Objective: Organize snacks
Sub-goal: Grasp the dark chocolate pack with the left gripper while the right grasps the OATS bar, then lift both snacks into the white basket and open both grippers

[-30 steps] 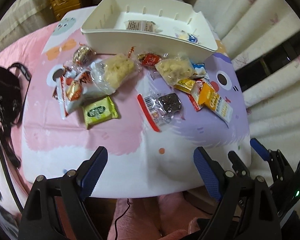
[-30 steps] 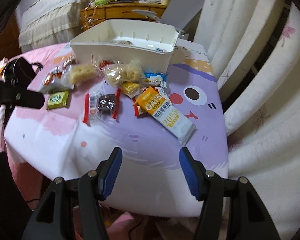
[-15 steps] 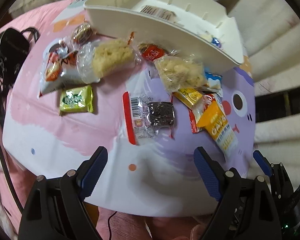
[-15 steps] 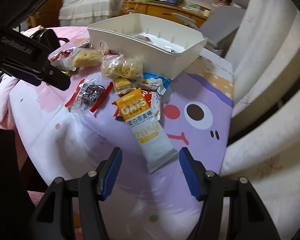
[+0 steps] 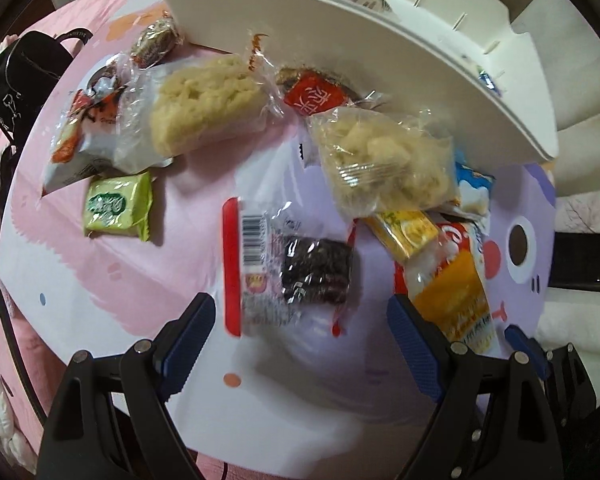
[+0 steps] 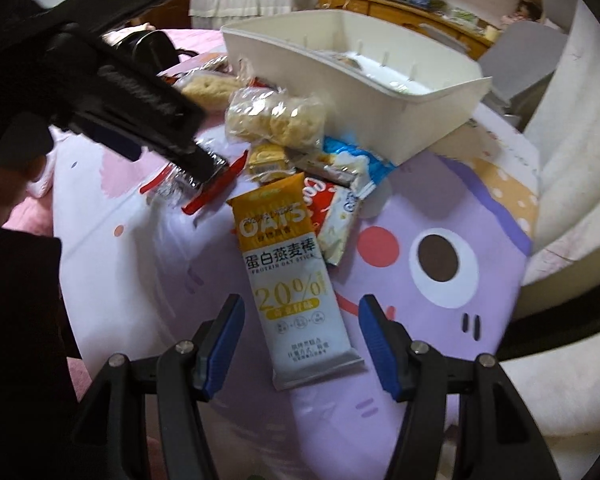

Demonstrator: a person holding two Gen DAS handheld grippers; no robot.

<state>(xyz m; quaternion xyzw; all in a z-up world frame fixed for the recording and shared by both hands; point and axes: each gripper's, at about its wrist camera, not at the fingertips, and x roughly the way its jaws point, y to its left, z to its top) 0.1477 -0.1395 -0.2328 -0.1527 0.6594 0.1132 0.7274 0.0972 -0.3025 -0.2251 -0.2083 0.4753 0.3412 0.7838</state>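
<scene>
Right gripper [image 6: 300, 344] over oat bar; nothing grasped.
Long orange-and-white oat bar packet [image 6: 292, 280] lies lengthwise between its released fingers; left gripper [image 5: 300, 340] likewise spread, empty.

Oat bar wrapper [image 6: 296, 280] reading "OATS", "PROTEIN OAT STICK", "20%", smaller print likely illegible

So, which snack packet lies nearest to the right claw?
The long oat bar packet, orange on top and white below. Its lower end lies between the open right claw; the other packets sit farther, near the white bin.

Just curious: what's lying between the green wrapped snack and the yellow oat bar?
A clear red-edged packet holding a dark cake, seen in the left wrist view.
</scene>
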